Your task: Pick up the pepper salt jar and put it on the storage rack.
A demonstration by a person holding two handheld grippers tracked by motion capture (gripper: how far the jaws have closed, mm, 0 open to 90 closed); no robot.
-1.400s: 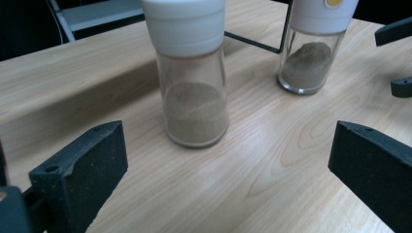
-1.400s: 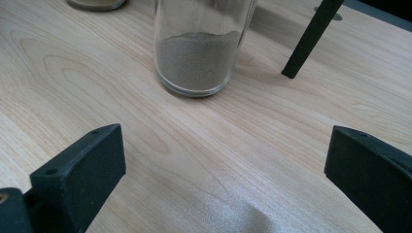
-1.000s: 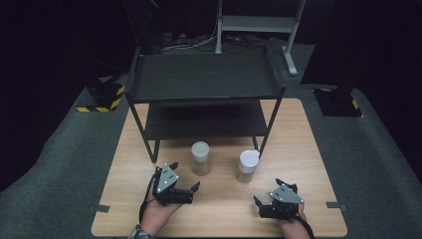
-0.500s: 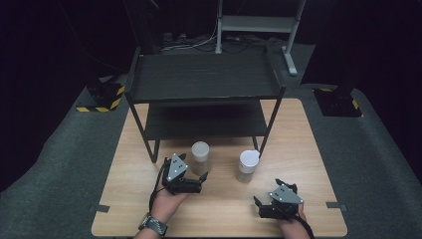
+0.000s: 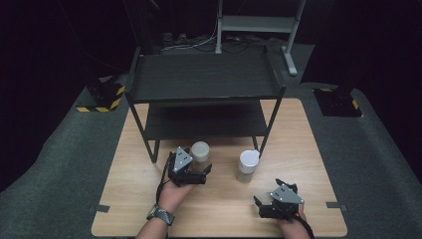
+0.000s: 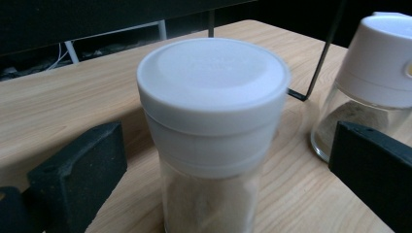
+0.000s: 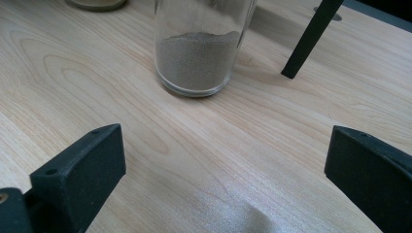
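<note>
Left gripper (image 5: pixel 199 171) closes in on a spice jar (image 5: pixel 200 155) on the table (image 5: pixel 129 199), in front of the black shelf (image 5: pixel 204 79).

Half a second ago the left gripper sat short of the jar; it has since moved forward, and its jaws now stand wide apart on either side of the jar (image 6: pixel 214 131), apparently not touching it. The right gripper (image 5: pixel 268 201) has not moved, its jaws open, facing the second jar (image 5: pixel 247 165) just ahead (image 7: pixel 201 46).

The high view is dim, its edges falling to black around the lit wooden table (image 5: pixel 219 199). Both gripper views are bright; the near jar lid (image 6: pixel 213 80) is slightly soft.
</note>
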